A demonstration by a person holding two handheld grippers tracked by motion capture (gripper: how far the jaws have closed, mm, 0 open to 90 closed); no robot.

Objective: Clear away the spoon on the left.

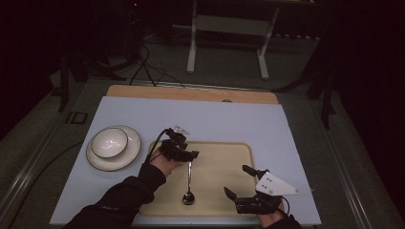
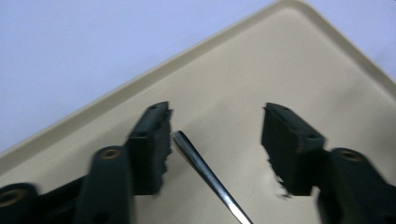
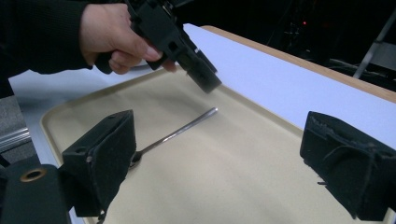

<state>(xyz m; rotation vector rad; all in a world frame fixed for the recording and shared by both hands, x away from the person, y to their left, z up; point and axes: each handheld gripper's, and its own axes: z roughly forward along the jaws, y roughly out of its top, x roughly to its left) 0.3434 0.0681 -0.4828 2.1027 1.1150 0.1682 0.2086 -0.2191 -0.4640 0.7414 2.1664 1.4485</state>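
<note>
fingers of the left gripper [image 1: 187, 153] stand apart, nothing pressed between them; left gripper view shows the spoon [image 1: 189, 183] handle tip [image 2: 205, 175] lying in the gap, just beside one finger [image 2: 152, 147], other finger [image 2: 289, 147] well apart from it, spoon flat on the tray [image 1: 239, 148]

going left to right in the high view: white bowl [image 1: 110, 142] sits on a white plate [image 1: 131, 155] at the left of the pale blue tabletop [image 1: 143, 112], outside the tray. next the person's left hand [image 1: 161, 164] in a dark sleeve [image 1: 124, 195] holds the left gripper over the tray's near-left part, above the spoon handle end. spoon lies lengthwise on the tray, bowl end toward the person, handle pointing away. tray is beige with rounded corners, centred on the tabletop

right gripper [image 1: 239, 181] sits near the tray's near-right corner with its grey three-cornered plate [image 1: 276, 185] on top, fingers spread wide and empty, aimed at the tray middle. right gripper view: its two black fingers [image 3: 100, 158] frame the spoon [image 3: 180, 130] farther off, left gripper [image 3: 198, 74] hangs above the handle tip, not touching it, hand [image 3: 114, 35] wrapped around its body

wooden edge [image 1: 191, 93] of the table shows beyond the blue sheet, room behind is dark
</note>
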